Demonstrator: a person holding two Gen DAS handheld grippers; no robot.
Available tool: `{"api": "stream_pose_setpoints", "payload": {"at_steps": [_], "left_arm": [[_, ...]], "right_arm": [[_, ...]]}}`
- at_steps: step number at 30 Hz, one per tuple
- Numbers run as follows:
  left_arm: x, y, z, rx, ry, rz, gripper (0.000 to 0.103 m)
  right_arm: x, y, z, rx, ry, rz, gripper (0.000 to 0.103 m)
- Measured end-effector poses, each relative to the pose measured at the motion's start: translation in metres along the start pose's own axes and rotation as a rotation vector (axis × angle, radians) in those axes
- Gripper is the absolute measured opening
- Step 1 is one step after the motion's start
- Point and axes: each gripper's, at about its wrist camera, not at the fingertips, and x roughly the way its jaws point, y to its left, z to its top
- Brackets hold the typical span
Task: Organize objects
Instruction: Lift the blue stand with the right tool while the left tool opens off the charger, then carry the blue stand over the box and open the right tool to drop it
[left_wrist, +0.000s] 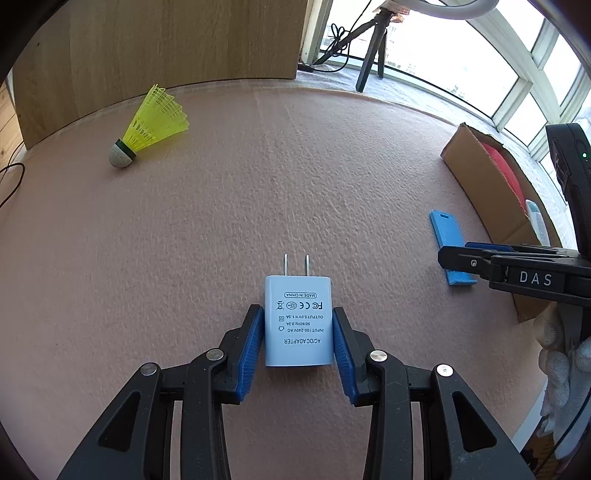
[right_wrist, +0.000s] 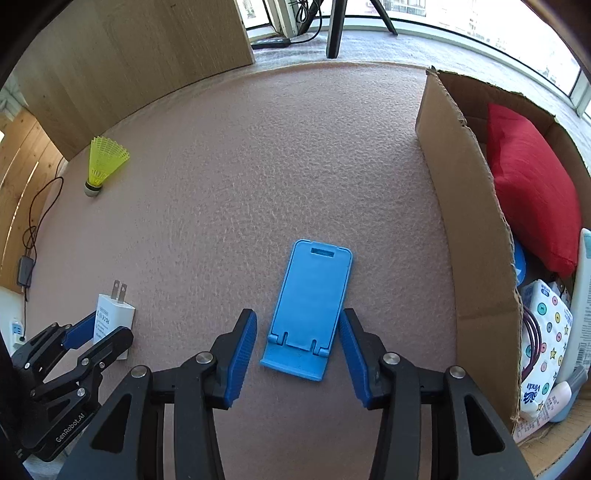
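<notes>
So the left tool (left_wrist: 297, 332) has its blue pads (left_wrist: 251, 350) spread on either side of a white AC/DC adapter (left_wrist: 297, 321) lying flat at lower centre of the pink bench (left_wrist: 295, 166), prongs pointing away, with slim gaps so nothing's squeezed. Right tool (right_wrist: 297, 339) is likewise apart around the blue phone stand (right_wrist: 310, 306), flat at centre frame, cardboard box (right_wrist: 469, 221) with a red cushion (right_wrist: 532, 184) at the right edge. Yellow shuttlecock (left_wrist: 151, 125) sits on its side at upper left.
</notes>
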Motion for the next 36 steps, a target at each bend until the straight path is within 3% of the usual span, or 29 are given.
{"api": "stream_pose_setpoints", "payload": {"at_steps": [6, 8, 23, 36], "left_arm": [[-0.003, 0.003, -0.004, -0.025, 0.002, -0.02, 0.045], [-0.003, 0.003, -0.004, -0.027, 0.005, -0.028, 0.052], [0.002, -0.003, -0.001, -0.016, 0.01, -0.022, 0.06], [0.0, -0.002, -0.003, -0.022, 0.017, -0.035, 0.062]], "right_arm": [[0.004, 0.017, 0.003, -0.134, 0.01, -0.033, 0.037], [0.004, 0.018, 0.001, -0.154, 0.01, -0.029, 0.036], [-0.024, 0.018, -0.02, -0.133, -0.083, 0.054, 0.034], [-0.001, 0.024, -0.005, -0.188, 0.03, 0.022, 0.036]]}}
